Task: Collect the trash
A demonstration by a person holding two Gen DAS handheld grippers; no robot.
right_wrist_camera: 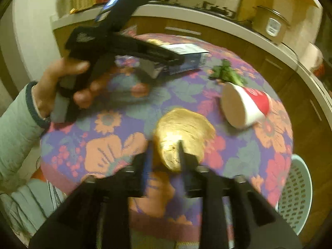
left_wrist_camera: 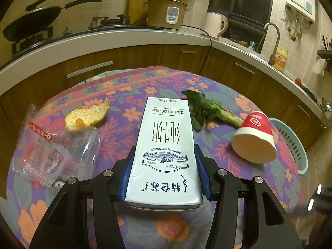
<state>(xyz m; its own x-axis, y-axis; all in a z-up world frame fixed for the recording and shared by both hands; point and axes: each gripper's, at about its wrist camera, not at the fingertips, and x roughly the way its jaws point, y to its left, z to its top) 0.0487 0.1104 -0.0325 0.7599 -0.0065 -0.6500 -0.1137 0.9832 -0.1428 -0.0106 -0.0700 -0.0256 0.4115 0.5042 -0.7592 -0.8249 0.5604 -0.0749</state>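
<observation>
Left gripper (left_wrist_camera: 165, 178): clamped on a white milk carton (left_wrist_camera: 166, 145), blue pads pressed against both long sides, carton pointing forward over the table (left_wrist_camera: 128, 87). Right gripper (right_wrist_camera: 166, 155): jaws apart, a tan peel (right_wrist_camera: 182, 130) between and just ahead of the fingers; the view is blurred, so contact with the pads cannot be told. Table: round, covered by a floral cloth. On it, left wrist view: orange peel (left_wrist_camera: 87, 114) left of the carton; clear plastic wrapper (left_wrist_camera: 54, 149) just beside and below that peel; green leafy stalk (left_wrist_camera: 207, 108) right of the carton; red-and-white paper cup (left_wrist_camera: 255, 139) on its side, mouth toward the camera, near the stalk's cut end. Pale green perforated basket (left_wrist_camera: 294, 143): past the table's right edge, lower than the top. Person's hand (right_wrist_camera: 62, 87), pale sleeve, holds the left gripper's handle, seen in the right wrist view.
</observation>
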